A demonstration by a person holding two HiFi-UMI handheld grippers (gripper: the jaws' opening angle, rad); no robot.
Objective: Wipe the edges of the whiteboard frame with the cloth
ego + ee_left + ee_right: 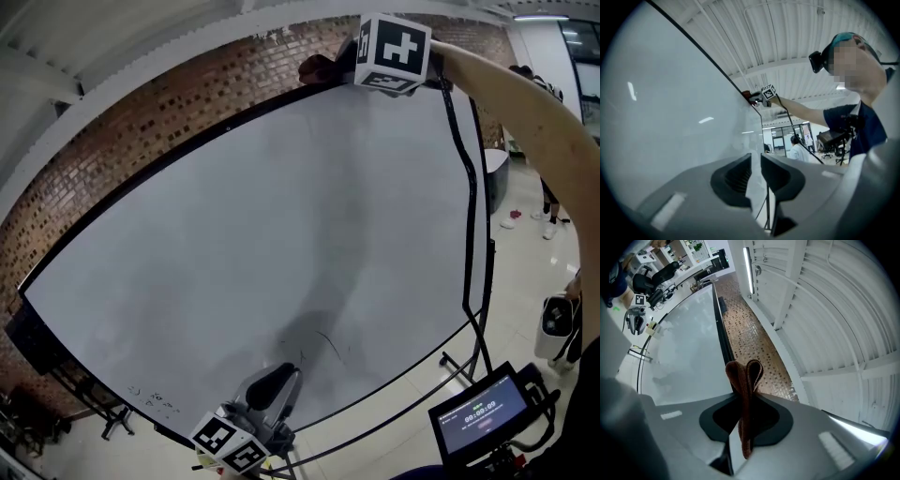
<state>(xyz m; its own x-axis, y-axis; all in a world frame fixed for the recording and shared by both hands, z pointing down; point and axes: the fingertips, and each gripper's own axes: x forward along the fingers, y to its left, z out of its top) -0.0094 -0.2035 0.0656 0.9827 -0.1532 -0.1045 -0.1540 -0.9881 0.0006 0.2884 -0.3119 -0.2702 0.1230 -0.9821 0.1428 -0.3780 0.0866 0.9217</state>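
Brick wall (pixel 141 122) and a white ribbed ceiling back the big whiteboard (pixel 281 244), which stands on a wheeled stand. The brown cloth (pixel 743 380) is folded into a loop and clamped upright between the fingers (pixel 717 420) of the right gripper (pixel 744 416). Its doubled end sits at the black top rail of the whiteboard frame (pixel 723 333), close to the upper right corner in the head view, and seems to touch it.

The left gripper (pixel 755 176) hangs low by the board's bottom edge. Its fingers stand a narrow slit apart with nothing between them.

The step in hand looks like wiping the top rail, with most of that rail stretching away to the far left. To do it well, the fold should press squarely on the rail's face and lip. It should travel along the rail in one steady line, with only cloth touching the frame and the hard fingers kept off it. The grip must stay firm so the cloth does not drag out.
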